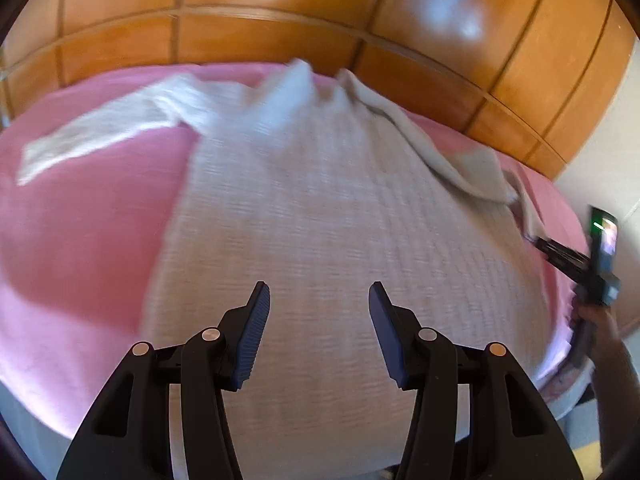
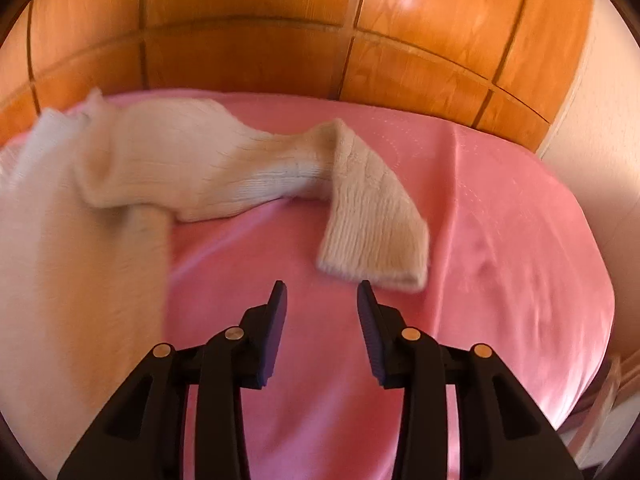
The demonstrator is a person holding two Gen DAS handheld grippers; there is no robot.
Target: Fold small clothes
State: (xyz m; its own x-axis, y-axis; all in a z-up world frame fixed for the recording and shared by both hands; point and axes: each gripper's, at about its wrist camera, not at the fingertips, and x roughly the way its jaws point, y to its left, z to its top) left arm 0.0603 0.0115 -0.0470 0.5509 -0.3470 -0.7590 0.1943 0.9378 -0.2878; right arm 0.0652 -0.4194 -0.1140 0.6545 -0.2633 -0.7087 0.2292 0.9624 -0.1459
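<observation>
Sweater, cream ribbed knit, is lying spread on the pink bedsheet. Left gripper is hovering released over its hem, the body running lengthwise away toward the wooden headboard. Right gripper is hanging empty-jawed just short of the sweater's bent sleeve cuff, nearer that sleeve.

1. A bed covered by a pink sheet carries everything.
2. A cream knit sweater lies spread on it, body under the left fingers, one sleeve ending just beyond the right fingers.
</observation>
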